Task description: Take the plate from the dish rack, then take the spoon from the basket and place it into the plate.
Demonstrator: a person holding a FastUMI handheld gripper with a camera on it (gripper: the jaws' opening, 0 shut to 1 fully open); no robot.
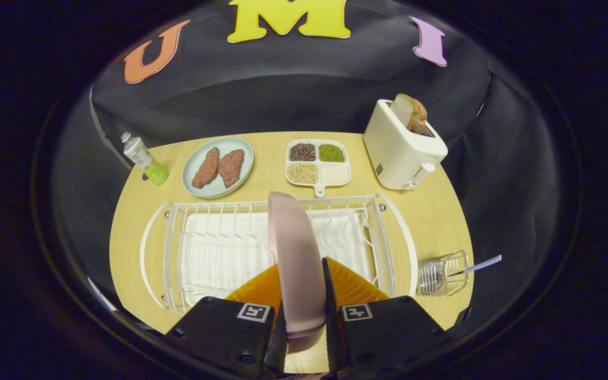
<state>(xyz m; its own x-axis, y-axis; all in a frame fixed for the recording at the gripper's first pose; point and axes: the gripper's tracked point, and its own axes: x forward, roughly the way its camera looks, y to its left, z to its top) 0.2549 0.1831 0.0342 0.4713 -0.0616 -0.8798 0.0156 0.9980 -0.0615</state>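
Observation:
A pink plate stands on edge between my fingers, over the white wire dish rack. My gripper is shut on the plate, one finger pressing on each face of it. The plate's far rim reaches up toward the back rail of the rack. To the right of the rack stands a small wire basket with the spoon's checked handle sticking out to the right. The spoon's bowl is hidden inside the basket.
Beyond the rack lie a pale green plate with two meat patties, a divided white dish of beans and grains, a white toaster with bread slices and a small green-tipped tube. The round wooden table drops off on all sides.

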